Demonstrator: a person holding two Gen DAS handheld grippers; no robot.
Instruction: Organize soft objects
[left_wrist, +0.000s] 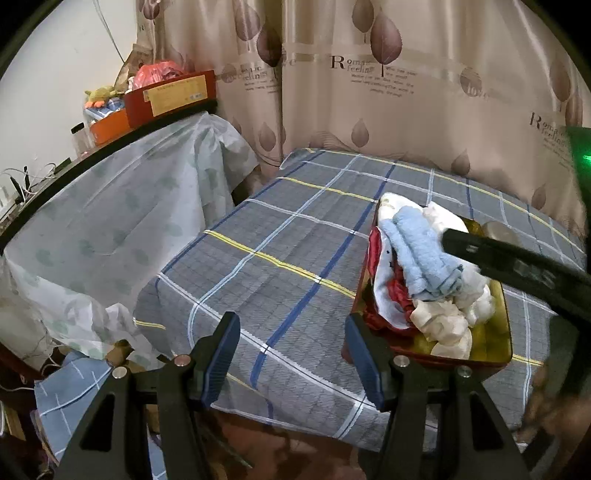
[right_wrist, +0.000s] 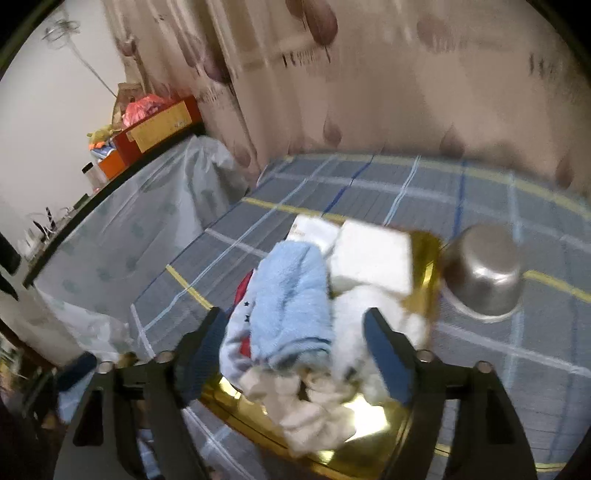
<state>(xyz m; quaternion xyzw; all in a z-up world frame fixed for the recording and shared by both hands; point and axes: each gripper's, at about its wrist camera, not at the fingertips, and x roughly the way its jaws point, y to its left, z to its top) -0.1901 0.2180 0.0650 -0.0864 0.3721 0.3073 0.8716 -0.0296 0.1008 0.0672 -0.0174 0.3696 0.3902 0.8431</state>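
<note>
Cloths (left_wrist: 421, 258) lie piled in a tray (left_wrist: 502, 354) on the bed (left_wrist: 280, 258), a bowl (right_wrist: 484, 273) just beside it.

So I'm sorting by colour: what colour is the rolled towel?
Light blue towel, clearest in the left wrist view.

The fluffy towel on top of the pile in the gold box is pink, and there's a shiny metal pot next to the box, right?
Almost. The towel on top of the pile in the gold box is light blue, not pink; the right wrist view shows it clearly, and the left wrist view agrees. The shiny metal pot really does sit next to the box.
</note>
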